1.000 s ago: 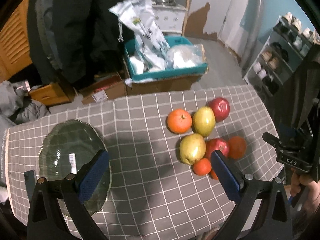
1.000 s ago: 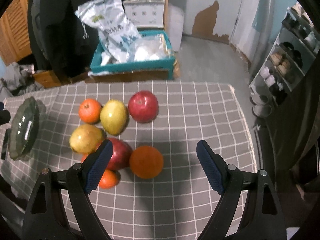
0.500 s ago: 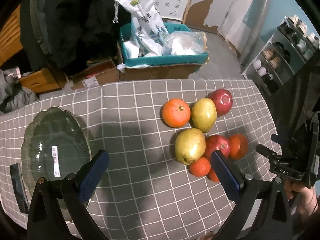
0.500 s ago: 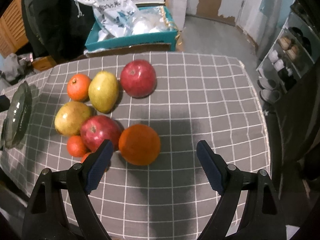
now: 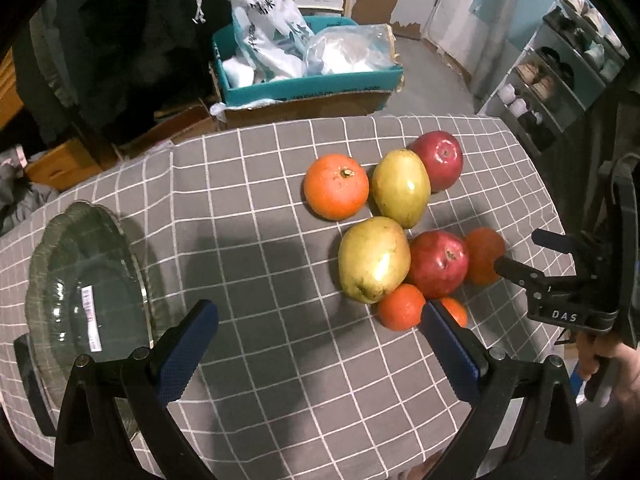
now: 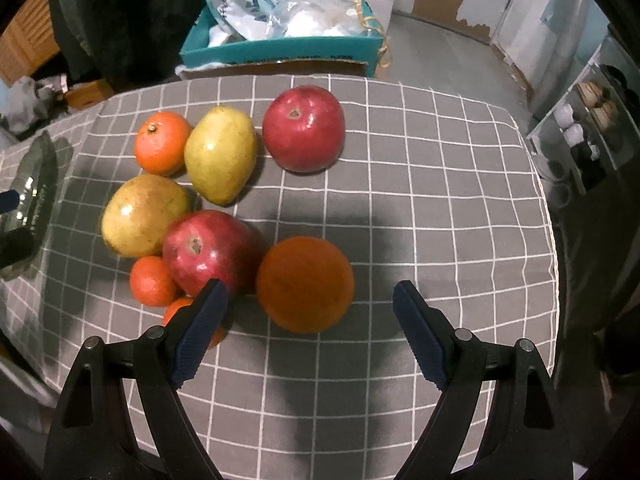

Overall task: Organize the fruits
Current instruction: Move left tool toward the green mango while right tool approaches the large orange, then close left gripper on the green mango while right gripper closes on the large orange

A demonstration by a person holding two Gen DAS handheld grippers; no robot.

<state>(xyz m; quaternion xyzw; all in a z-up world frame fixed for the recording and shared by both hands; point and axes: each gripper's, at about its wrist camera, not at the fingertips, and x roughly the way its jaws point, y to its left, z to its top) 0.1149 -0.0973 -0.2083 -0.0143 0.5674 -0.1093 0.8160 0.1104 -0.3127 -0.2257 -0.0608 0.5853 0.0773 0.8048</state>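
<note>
Fruit lies in a cluster on the grey checked cloth: two red apples (image 6: 303,128) (image 6: 208,252), two yellow-green mangoes (image 6: 221,153) (image 6: 144,214), a large orange (image 6: 305,283), an orange with a stem (image 5: 336,191) and small tangerines (image 5: 401,306). A green glass plate (image 5: 84,300) sits at the left. My left gripper (image 5: 320,344) is open and empty, above the cloth between plate and fruit. My right gripper (image 6: 308,320) is open and empty, just in front of the large orange. It also shows in the left wrist view (image 5: 560,280).
Beyond the table's far edge a teal box (image 5: 308,80) with plastic bags sits on cardboard boxes on the floor. A shoe rack (image 5: 560,80) stands at the right. Dark clothing hangs at the back left.
Both grippers have moved forward and lower toward the table. The fruit looks larger in both views and the large orange now lies close before my right gripper. Both stay open.
</note>
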